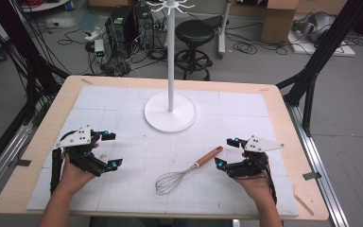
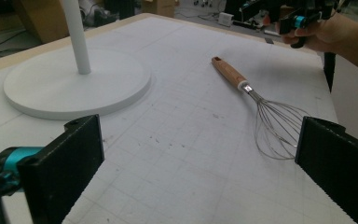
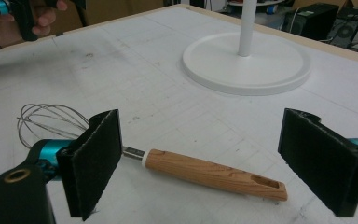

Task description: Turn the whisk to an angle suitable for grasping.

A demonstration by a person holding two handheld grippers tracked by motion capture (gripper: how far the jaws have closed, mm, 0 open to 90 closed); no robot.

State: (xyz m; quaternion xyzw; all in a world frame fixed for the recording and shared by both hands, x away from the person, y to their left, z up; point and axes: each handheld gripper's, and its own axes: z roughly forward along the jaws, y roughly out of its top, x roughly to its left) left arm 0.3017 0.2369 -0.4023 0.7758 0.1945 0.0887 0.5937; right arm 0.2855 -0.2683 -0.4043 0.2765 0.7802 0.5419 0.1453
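Note:
A wire whisk (image 1: pixel 184 172) with a wooden handle (image 1: pixel 209 156) lies flat on the white mat, front centre-right. The white stand (image 1: pixel 170 111), a round base with a tall pole and hooks on top, sits at the mat's middle back. My left gripper (image 1: pixel 112 150) hovers at the front left, open, with nothing between its jaws. The right gripper (image 1: pixel 224 152) is open just right of the handle's end. In the right gripper view the handle (image 3: pixel 214 174) lies between and below the wide jaws, untouched. In the left gripper view the whisk (image 2: pixel 261 109) lies ahead to the right.
The wooden table (image 1: pixel 38 142) carries a white gridded mat (image 1: pixel 246 113). Beyond its far edge are a black stool (image 1: pixel 194 40), computer towers (image 1: pixel 123 28), cables and cardboard boxes. Black frame legs (image 1: pixel 312 66) stand at both sides.

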